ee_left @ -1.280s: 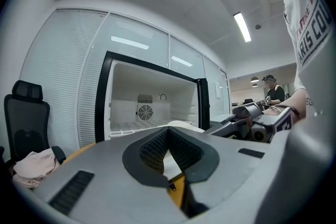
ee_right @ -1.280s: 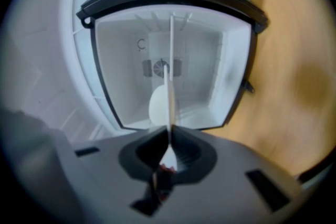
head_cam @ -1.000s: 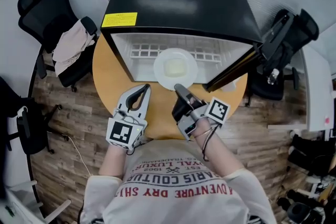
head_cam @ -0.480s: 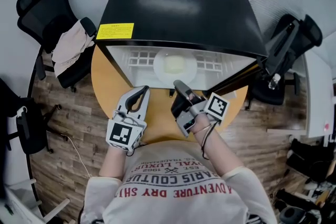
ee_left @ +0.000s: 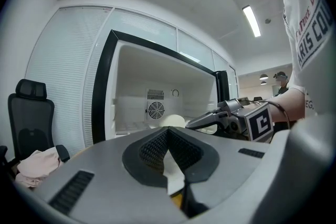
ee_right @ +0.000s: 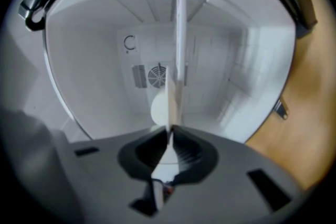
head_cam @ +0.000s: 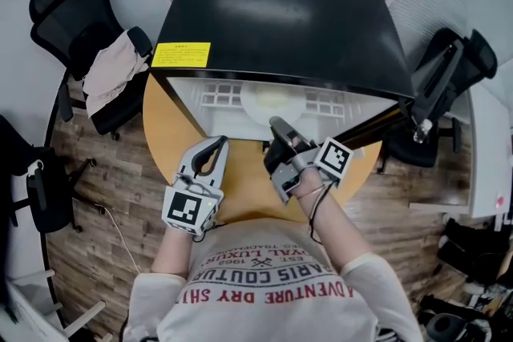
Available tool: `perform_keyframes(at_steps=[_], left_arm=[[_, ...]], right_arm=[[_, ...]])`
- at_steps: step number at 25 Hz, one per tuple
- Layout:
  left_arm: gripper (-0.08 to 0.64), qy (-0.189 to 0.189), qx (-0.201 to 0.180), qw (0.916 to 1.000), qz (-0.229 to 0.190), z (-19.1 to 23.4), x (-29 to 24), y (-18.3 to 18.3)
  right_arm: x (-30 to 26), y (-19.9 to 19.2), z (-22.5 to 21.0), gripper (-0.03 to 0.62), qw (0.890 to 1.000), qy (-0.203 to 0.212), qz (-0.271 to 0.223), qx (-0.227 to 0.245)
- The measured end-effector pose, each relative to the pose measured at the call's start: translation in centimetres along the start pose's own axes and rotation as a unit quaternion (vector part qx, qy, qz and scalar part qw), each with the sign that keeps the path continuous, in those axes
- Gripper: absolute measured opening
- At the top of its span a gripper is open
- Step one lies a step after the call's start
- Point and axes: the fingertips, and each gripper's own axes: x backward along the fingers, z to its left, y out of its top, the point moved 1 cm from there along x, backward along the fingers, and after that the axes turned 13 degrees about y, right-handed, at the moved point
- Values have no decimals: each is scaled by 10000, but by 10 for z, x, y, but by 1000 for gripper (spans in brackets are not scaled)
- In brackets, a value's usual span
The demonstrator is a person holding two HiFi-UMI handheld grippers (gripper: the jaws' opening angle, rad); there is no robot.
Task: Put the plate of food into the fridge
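Pinching the near rim of the plate (ee_right: 178, 34), the right claw (ee_right: 170, 131) has its jaws opening, with the thin white edge between the tips and the pads seemingly touching it. That timing is the main hazard. No view shows whether the plate's underside already sits on the floor of the fridge (head_cam: 272, 4). If it hangs above that floor as the grip slackens, the far side may dip or the plate may drop flat with a knock, and the food (head_cam: 271, 100) could slide toward the back wall and its fan (ee_right: 157, 76).

A second risk lies in the pull-back. If one pad clings to the rim while the claw retreats toward the near side, it could drag the plate out over the fridge's front lip, so a clean, full opening seems needed first. From the head view the plate sits mostly under the black top, yet its near rim lies close to the opening. If it is left there, the door (head_cam: 377, 120), standing open to the right, could strike it on closing.

That door edge is also near the right claw's body, so a sideways retreat could knock it.

The left claw (ee_left: 167, 131) hovers closed and empty above the round wooden counter (head_cam: 164, 124), left of the right one. It supports nothing, so any slip falls to the right claw alone.
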Motion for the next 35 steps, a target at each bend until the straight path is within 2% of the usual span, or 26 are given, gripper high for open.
perform_keyframes(at_steps=[7, 14, 20, 25, 29, 31, 33, 35], left_arm=[[26, 1, -81, 10000, -47, 2, -4, 0], [26, -69, -204, 9997, -121, 2, -9, 2], [26, -33, -167, 9998, -64, 4, -10, 1], [26, -40, -165, 9998, -59, 4, -10, 1], [26, 14, -126, 9999, -50, 5, -6, 2], [26, -7, -148, 9999, -77, 5, -5, 3], [26, -7, -154, 9998, -80, 6, -3, 3], [26, -8, -153, 9998, -86, 5, 0, 4]], right_arm=[[-8, 5, -3, 60, 9999, 19, 21, 169], [-13, 9, -16, 173, 9997, -129, -22, 188], [-17, 10, -17, 181, 9997, -108, -41, 225], [-15, 12, -14, 181, 9980, -216, 72, 595], [-6, 4, -9, 181, 9972, -246, 115, 703], [3, -2, -6, 171, 9963, -324, 85, 788], [11, -8, 0, 61, 9955, -331, 84, 882], [18, -12, 6, 38, 9935, -279, 151, 1092]])
